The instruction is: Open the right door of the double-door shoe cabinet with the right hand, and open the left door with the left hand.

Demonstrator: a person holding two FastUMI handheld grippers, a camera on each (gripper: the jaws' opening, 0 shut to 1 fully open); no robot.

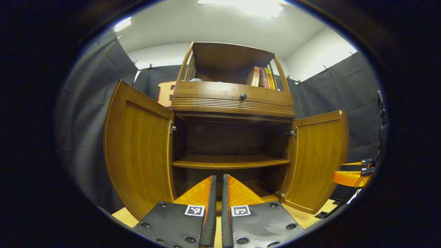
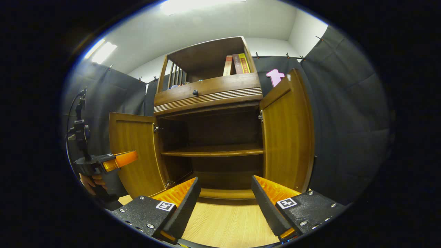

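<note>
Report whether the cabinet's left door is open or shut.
Open: the left door is swung out on its hinges, baring the shelf inside.

Brown wooden shoe cabinet (image 1: 232,100); orange-and-black left gripper (image 1: 218,182); red, yellow books (image 1: 262,77).

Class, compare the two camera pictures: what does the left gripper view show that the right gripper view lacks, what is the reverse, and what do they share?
Left gripper view alone: the left gripper up close, jaws nearly together, gripping nothing, and the right gripper far off beside the right door.

Right gripper view alone: the right gripper's jaws wide apart, a hand holding the left gripper, and bare floor.

Both share the cabinet with both doors swung open, the left door, a bare inner shelf, the drawer knob and books on top.
</note>
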